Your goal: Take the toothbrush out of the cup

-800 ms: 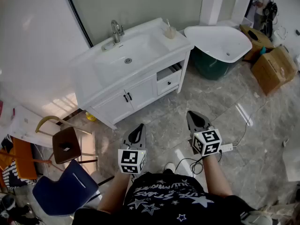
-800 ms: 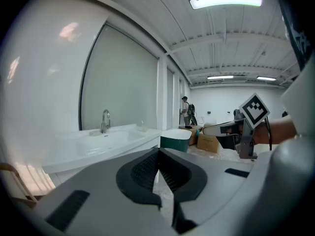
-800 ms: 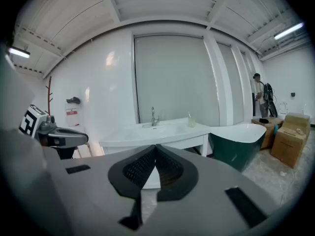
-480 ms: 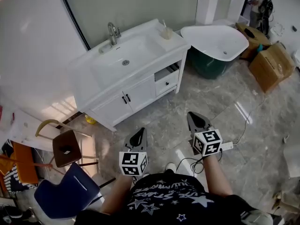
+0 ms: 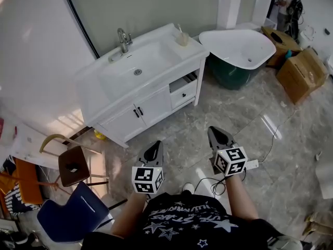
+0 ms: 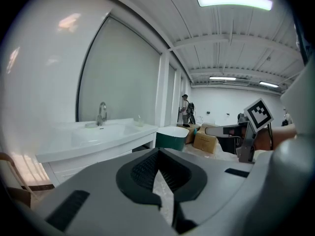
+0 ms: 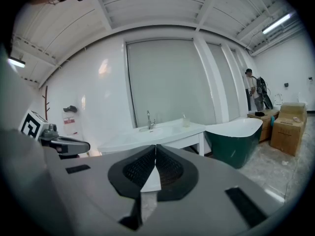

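Observation:
A small pale cup (image 5: pixel 182 38) with a toothbrush standing in it sits on the right end of the white vanity top (image 5: pixel 156 53), far ahead of both grippers. It also shows small in the left gripper view, cup (image 6: pixel 139 121), and in the right gripper view, cup (image 7: pixel 186 121). My left gripper (image 5: pixel 154 146) and right gripper (image 5: pixel 214 131) are held side by side over the marble floor, well short of the vanity, pointing toward it. Both are shut with nothing in them, left gripper (image 6: pixel 157 151) and right gripper (image 7: pixel 155 146) with tips touching.
The vanity has a basin, a faucet (image 5: pixel 123 37), two doors and an open drawer (image 5: pixel 183 84). A white and green bathtub (image 5: pixel 239 51) stands to its right, cardboard boxes (image 5: pixel 302 72) beyond. Chairs (image 5: pixel 73 163) crowd the left. A cable and power strip (image 5: pixel 252 164) lie by my feet. A person (image 5: pixel 286 4) stands far right.
The vanity and tub have slid slightly left and up in the head view. Both grippers keep the same pose, shut and side by side.

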`<state>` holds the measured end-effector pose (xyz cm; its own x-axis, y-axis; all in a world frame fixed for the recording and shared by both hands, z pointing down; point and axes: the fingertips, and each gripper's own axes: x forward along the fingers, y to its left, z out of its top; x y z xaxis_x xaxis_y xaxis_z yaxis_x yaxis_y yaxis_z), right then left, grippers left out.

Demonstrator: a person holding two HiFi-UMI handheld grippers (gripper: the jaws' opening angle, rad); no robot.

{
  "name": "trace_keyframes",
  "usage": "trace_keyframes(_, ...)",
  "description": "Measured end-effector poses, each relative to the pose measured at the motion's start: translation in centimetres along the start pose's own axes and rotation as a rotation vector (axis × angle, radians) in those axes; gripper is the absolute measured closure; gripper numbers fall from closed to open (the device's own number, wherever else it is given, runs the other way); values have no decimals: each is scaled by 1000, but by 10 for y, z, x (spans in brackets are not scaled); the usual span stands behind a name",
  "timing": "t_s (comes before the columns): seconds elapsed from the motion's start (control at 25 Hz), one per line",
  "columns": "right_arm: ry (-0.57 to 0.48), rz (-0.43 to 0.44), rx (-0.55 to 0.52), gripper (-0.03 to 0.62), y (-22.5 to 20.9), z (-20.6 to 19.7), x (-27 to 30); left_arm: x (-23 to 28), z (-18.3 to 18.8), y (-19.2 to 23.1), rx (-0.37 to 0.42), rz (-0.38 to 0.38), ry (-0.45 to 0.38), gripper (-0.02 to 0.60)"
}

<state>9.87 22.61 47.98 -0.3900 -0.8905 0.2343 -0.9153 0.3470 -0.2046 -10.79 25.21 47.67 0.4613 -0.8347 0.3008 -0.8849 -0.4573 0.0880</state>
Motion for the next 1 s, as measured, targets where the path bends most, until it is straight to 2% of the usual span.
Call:
trace_keyframes(0.2,10,32,10,572,-14,-7,-4,5,-9,-20,-4,3,12,566)
trace_keyframes(0.32,24,44,15,460,-19,-11,-3,5,-12,-26,-15,12,12,566)
trace_keyframes(0.52,35,39,39,345,-23,-15,3,6,-10,-23,-14,23,18,566)
trace_keyframes(0.76,48,29,50,326,-29,-18,22,25,-4,-4,-38,33,8,566)
trace_keyframes(1.0,51,1,35,322,-49,-5,49,68,9,15,-53,14,-5,566)
